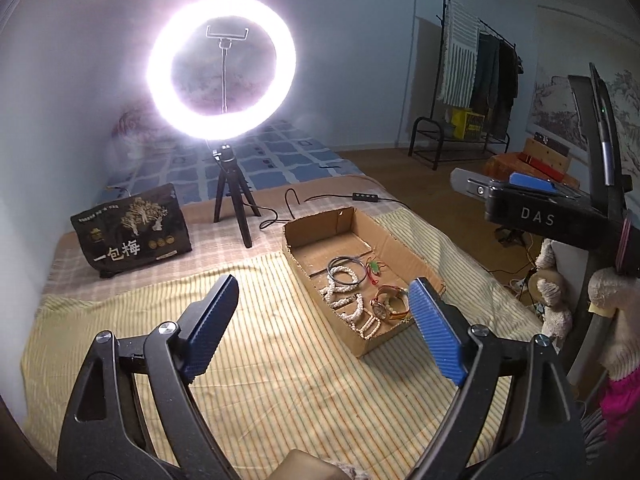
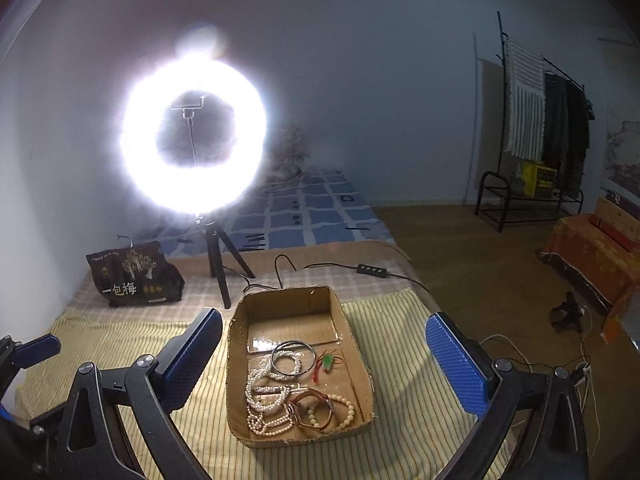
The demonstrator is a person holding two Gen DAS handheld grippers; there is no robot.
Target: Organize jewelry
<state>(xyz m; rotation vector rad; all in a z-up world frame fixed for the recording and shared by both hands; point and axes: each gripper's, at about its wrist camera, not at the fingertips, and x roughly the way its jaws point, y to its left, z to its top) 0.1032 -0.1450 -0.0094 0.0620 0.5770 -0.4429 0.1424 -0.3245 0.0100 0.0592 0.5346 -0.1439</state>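
An open cardboard box [image 1: 404,252] [image 2: 236,360] lies on a yellow striped cloth. In it lie white pearl bracelets [image 1: 344,294] [image 2: 260,400], a dark metal bangle [image 1: 346,268] [image 2: 294,358], a green pendant on red cord [image 1: 375,267] [image 2: 329,361] and a brown-strapped watch [image 1: 386,304] [image 2: 312,408]. My left gripper [image 1: 324,320] is open and empty, above the cloth left of the box. My right gripper [image 2: 324,356] is open and empty, hovering over the box. It also shows at the right of the left wrist view [image 1: 516,188].
A lit ring light on a black tripod [image 1: 232,200] [image 2: 220,264] stands behind the box, its cable and switch [image 1: 366,197] [image 2: 372,271] trailing right. A black snack bag [image 1: 132,232] [image 2: 134,276] lies at back left. Stuffed toys [image 1: 560,292] sit beside the bed at right.
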